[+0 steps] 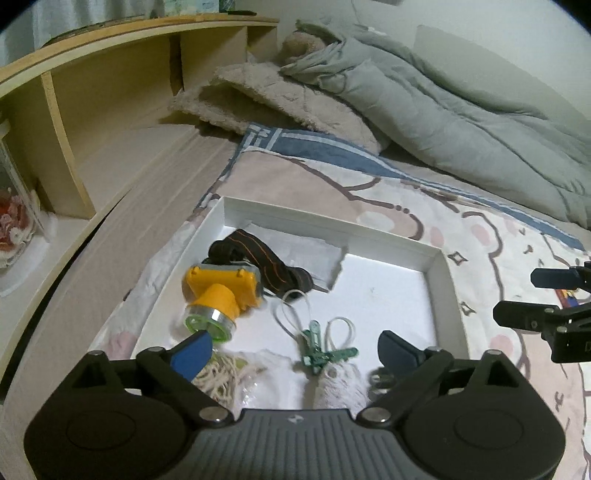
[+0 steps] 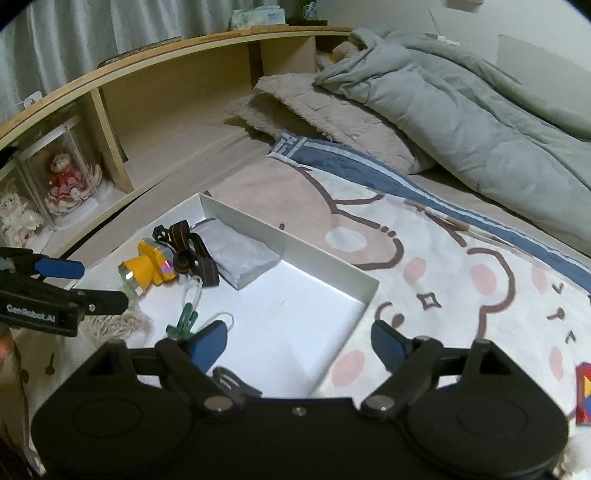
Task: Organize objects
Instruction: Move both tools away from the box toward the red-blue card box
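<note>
Bedroom. Bed covered by a cartoon bear blanket (image 2: 424, 258) with a blue striped edge. Far side: wooden headboard shelf (image 2: 177, 92) with open cubbies, dolls in clear cases (image 2: 70, 184) in the left one. Beige fleece pillow (image 1: 280, 99) and crumpled grey duvet (image 2: 461, 110) far right. Pale curtain (image 2: 74, 37) behind the shelf, white wall (image 1: 480, 22) far right. Dim indoor light.

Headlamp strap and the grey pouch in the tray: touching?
Touching. In the right wrist view the strap lies against the pouch's left edge, no tray floor between; the left wrist view shows overlap too.
</note>
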Tool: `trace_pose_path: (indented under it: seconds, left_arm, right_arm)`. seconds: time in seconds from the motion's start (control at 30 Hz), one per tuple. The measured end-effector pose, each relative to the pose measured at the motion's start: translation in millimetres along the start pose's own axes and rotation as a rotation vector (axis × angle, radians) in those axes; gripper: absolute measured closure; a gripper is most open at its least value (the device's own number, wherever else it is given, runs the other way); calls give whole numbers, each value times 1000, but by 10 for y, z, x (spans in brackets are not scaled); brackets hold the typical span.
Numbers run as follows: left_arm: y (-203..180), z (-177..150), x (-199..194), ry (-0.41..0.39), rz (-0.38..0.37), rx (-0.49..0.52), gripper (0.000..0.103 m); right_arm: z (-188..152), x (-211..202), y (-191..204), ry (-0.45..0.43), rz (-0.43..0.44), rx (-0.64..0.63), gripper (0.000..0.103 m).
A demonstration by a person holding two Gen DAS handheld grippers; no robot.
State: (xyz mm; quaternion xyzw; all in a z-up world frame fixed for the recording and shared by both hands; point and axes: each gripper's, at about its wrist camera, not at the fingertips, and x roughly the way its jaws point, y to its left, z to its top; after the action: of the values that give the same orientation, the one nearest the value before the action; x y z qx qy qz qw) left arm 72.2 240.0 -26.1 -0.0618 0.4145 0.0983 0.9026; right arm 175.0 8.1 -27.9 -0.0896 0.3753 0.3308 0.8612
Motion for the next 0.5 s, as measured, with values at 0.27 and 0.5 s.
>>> trace_pose_path:
  seconds: [0.27, 0.5]
  left_arm:
    - [-137, -161, -228, -48, -5, 47, 0]
    - [-195, -217, -322, -62, -5, 88, 0]
  right_arm:
    - [-244, -260, -47, -16, -33, 35, 0]
    - [-417, -366, -141, -34, -40, 86, 0]
